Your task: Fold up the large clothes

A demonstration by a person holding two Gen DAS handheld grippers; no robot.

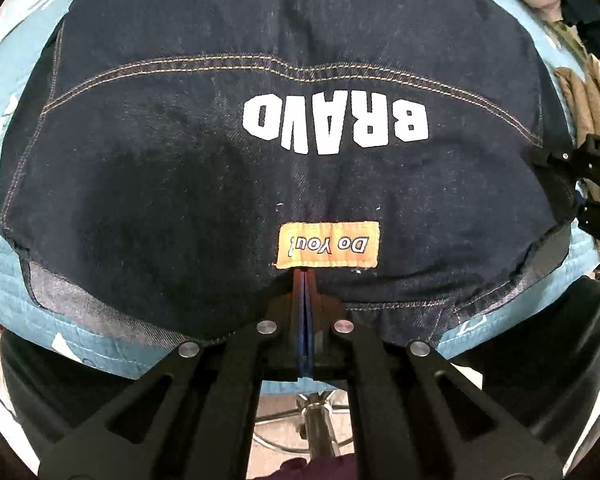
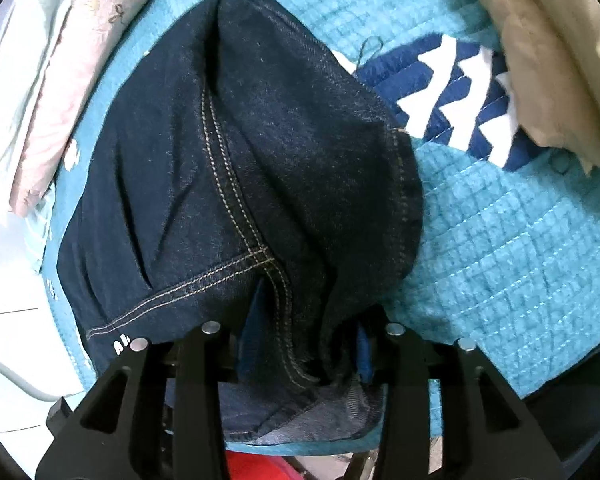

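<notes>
Teal quilted bedspread (image 2: 500,240) carries the denim jacket (image 1: 260,160) — left hand-held gripper (image 1: 305,280) pinched shut at its near hem, right hand-held gripper (image 2: 300,344) part-open around bunched denim — ready for folding.

Denim garment (image 1: 180,152) lies on the quilt (image 1: 4,248).

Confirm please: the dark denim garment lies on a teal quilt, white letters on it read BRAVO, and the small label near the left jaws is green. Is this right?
Not quite. The label is orange-yellow, not green, as the left wrist view shows. The rest holds: the dark denim garment lies on the teal quilt, with white BRAVO letters.
</notes>
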